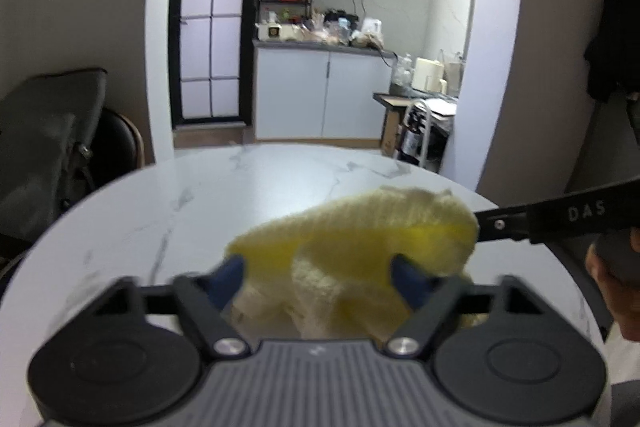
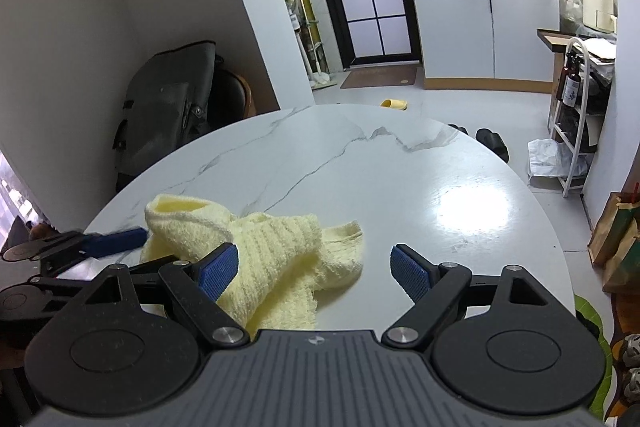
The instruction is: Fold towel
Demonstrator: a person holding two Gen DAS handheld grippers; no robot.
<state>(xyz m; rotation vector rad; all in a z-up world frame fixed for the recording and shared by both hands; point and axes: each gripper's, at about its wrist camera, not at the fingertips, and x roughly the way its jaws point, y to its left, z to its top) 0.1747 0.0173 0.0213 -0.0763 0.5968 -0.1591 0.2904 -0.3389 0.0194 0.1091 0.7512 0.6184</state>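
round white marble-look table [image 2: 360,167], grey veins running across the top, and there's a bright patch of glare on its right side in the right wrist view. one thing lying on it: a pale yellow towel [image 2: 272,251], crumpled, bunched in a loose heap near the front left part of the top, one end rolled up into a hump, a flap spread out flat toward the middle. from the left wrist view the same towel [image 1: 360,247] sits blurred and lumpy on the table [image 1: 208,195], close to the near edge. the far half of the top shows only marble.
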